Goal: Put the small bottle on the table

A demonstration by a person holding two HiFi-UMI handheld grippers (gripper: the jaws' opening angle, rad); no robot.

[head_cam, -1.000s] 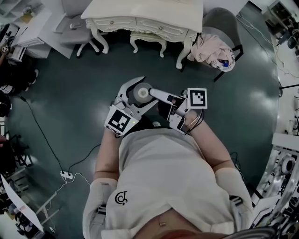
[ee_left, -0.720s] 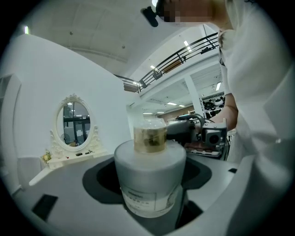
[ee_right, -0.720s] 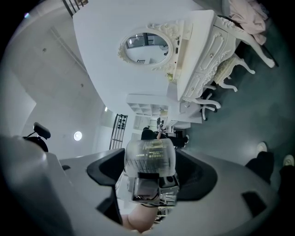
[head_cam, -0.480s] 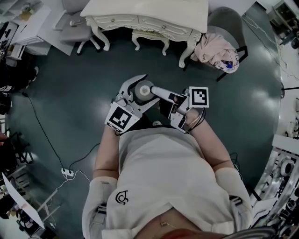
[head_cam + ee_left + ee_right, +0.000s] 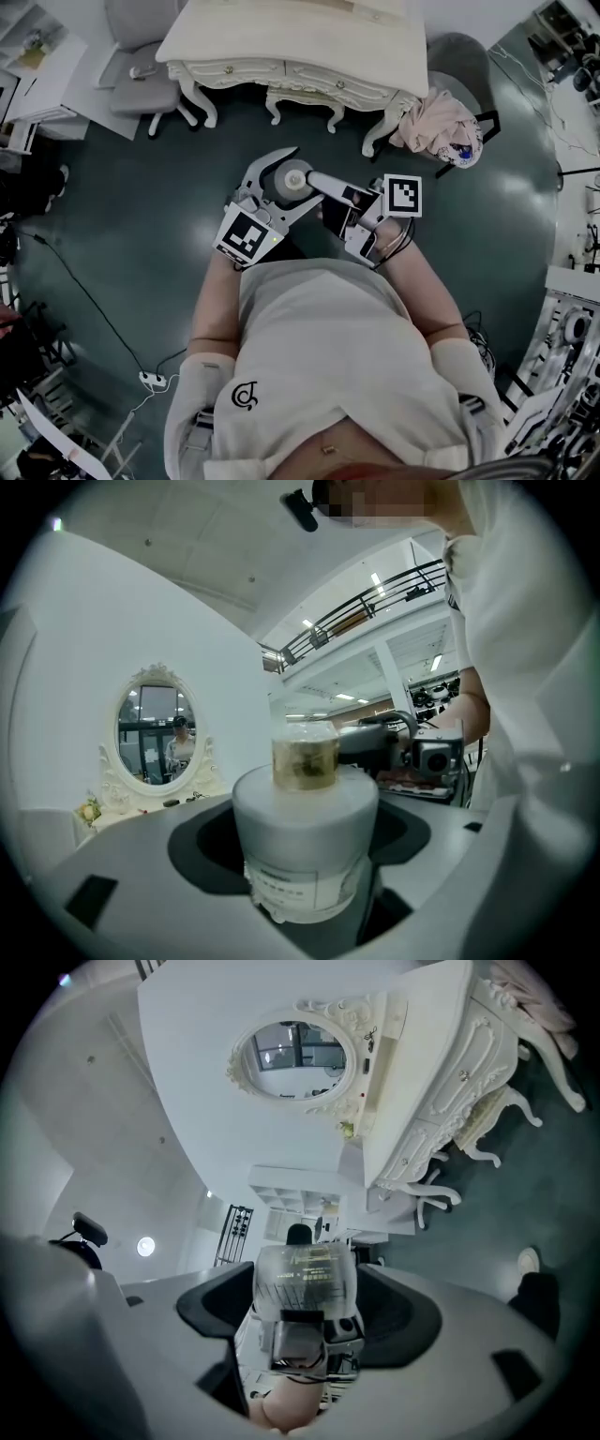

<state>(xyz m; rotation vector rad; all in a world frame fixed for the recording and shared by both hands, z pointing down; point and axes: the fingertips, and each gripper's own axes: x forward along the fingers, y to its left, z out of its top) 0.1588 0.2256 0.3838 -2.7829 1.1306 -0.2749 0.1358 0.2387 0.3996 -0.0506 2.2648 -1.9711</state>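
Note:
I stand a step back from the white dressing table (image 5: pixel 291 37), with both grippers held at chest height over the floor. My left gripper (image 5: pixel 300 178) is shut on a wide white jar (image 5: pixel 287 180) (image 5: pixel 305 841), and the jaws stand wide around it. The small clear bottle (image 5: pixel 305 1283) (image 5: pixel 306 757), with yellowish contents, is clamped in my right gripper (image 5: pixel 307 1309) (image 5: pixel 319 184). That gripper points left, so the bottle sits close behind the jar's top. In the head view the bottle itself is hidden by the jaws.
A stool (image 5: pixel 300 92) is tucked under the table. A chair draped with pink cloth (image 5: pixel 439 127) stands at the table's right, a grey chair (image 5: pixel 141 47) at its left. An oval mirror (image 5: pixel 295 1058) stands on the tabletop. A cable and power strip (image 5: pixel 150 380) lie on the dark floor.
The table, the chairs and the power strip on the floor have slid lower in the head view. Both grippers keep their holds and their places relative to each other.

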